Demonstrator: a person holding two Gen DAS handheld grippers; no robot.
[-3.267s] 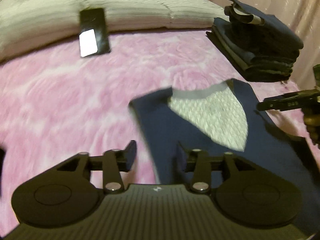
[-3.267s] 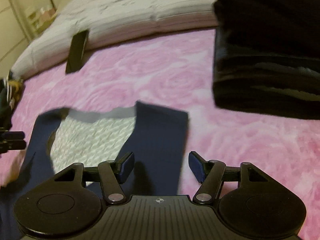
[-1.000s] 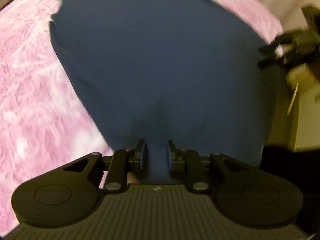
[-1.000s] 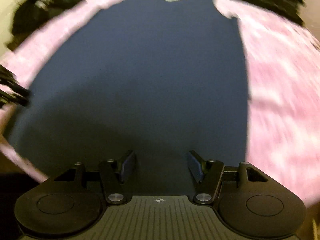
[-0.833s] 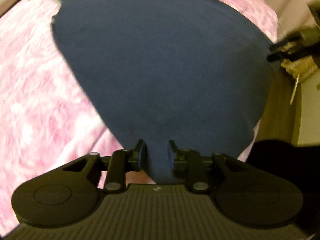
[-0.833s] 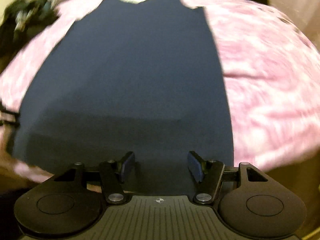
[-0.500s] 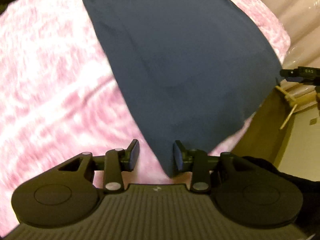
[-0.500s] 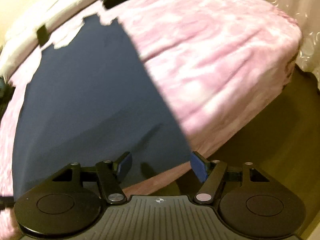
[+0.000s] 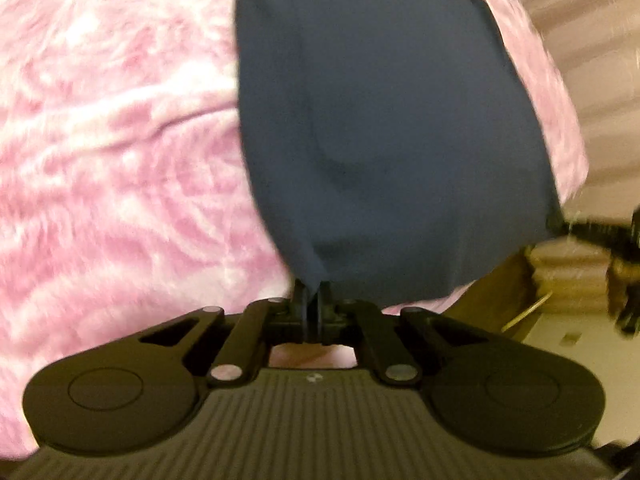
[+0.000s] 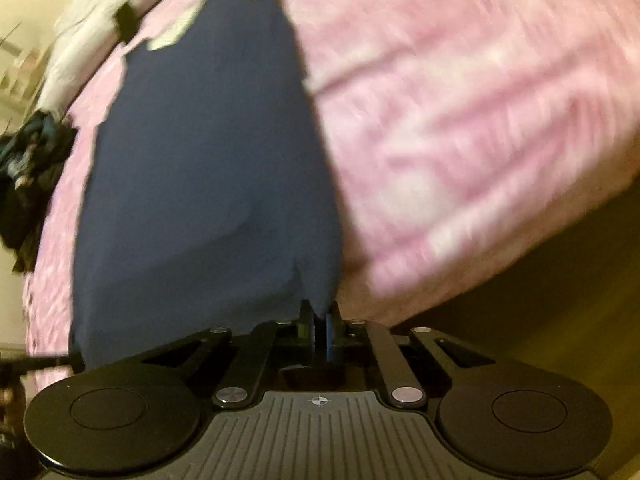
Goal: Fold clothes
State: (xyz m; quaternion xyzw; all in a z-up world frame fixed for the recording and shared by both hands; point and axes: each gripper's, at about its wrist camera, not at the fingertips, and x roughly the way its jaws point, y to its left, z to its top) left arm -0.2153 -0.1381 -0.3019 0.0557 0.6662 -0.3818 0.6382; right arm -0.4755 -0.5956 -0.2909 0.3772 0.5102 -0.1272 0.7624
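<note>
A navy garment (image 9: pixel 380 120) lies spread flat on the pink bedspread (image 9: pixel 120 160), its lower hem at the bed's near edge. My left gripper (image 9: pixel 313 304) is closing its jaws, and the pads pinch the hem's left corner. My right gripper (image 10: pixel 319 320) is closing too, its pads clamped on the right corner of the same garment (image 10: pixel 208 160). In the left wrist view the right gripper (image 9: pixel 596 232) shows as a dark blur at that other corner. The neck opening with its pale lining (image 10: pixel 172 36) lies at the far end.
White bedding (image 10: pixel 80 40) with a dark phone (image 10: pixel 126 22) lies at the head of the bed. A dark heap of clothes (image 10: pixel 28 168) sits at the left. The bedspread (image 10: pixel 460 100) drops off to brown floor (image 10: pixel 560 280). A curtain (image 9: pixel 592 60) hangs at the right.
Both grippers slid outward along the hem to its two corners and rolled. Their jaws, open half a second ago, have closed on the cloth.
</note>
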